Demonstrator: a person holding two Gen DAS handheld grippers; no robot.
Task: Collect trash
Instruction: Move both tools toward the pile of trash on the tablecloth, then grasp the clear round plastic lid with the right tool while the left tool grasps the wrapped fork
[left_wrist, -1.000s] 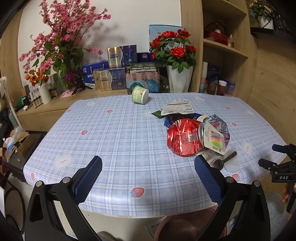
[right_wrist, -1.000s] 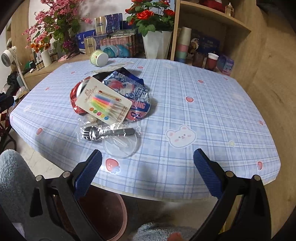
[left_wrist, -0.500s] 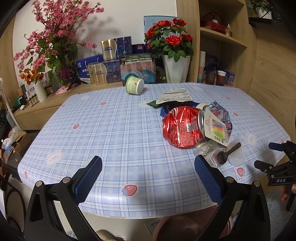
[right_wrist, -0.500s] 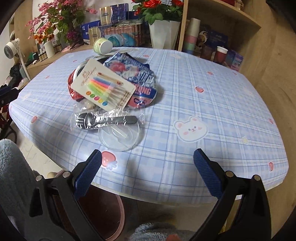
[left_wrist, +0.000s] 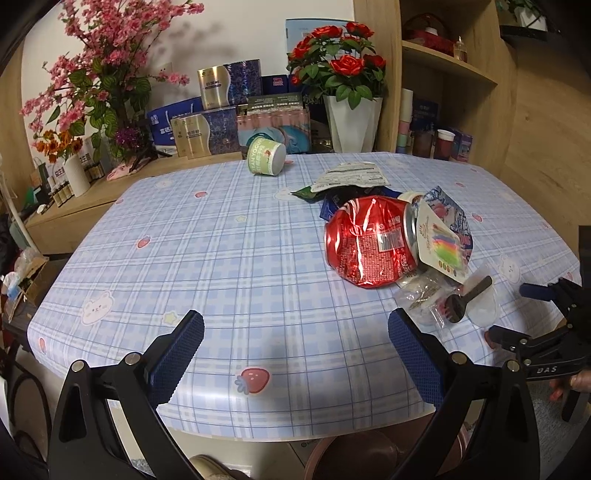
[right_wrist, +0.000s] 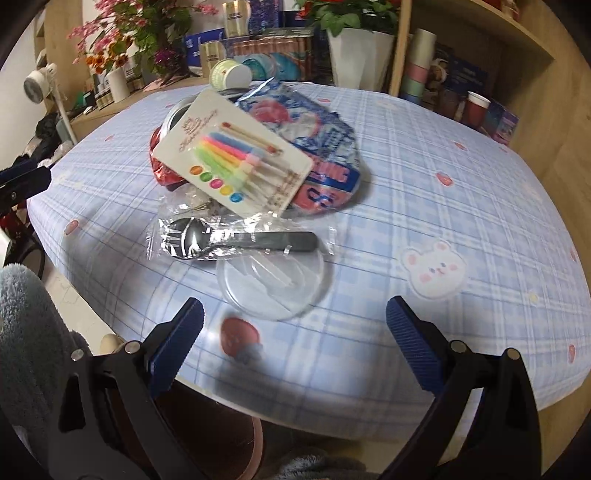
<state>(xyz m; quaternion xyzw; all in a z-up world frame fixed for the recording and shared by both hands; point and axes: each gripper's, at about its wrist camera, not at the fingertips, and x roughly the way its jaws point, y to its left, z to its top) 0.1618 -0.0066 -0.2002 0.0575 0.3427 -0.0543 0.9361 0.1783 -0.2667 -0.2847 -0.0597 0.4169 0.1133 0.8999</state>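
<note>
A heap of trash lies on the checked tablecloth: a crushed red can (left_wrist: 367, 245), a candle card (right_wrist: 236, 153) leaning on a blue snack bag (right_wrist: 325, 147), a wrapped black spoon (right_wrist: 236, 240) and a clear round lid (right_wrist: 271, 280). A grey wrapper (left_wrist: 349, 177) and a tipped yogurt cup (left_wrist: 266, 157) lie farther back. My left gripper (left_wrist: 295, 345) is open over the near table edge, left of the heap. My right gripper (right_wrist: 293, 334) is open, just short of the clear lid, with nothing between its fingers.
A brown bin (right_wrist: 236, 446) stands on the floor under the table edge. Flower vases (left_wrist: 352, 123), boxes and a wooden shelf (left_wrist: 448, 70) line the back. The right gripper (left_wrist: 524, 317) also shows at the right edge of the left wrist view.
Both grippers have moved forward and a little higher over the table. The right one has closed in on the spoon and lid. Nothing on the table has shifted.
</note>
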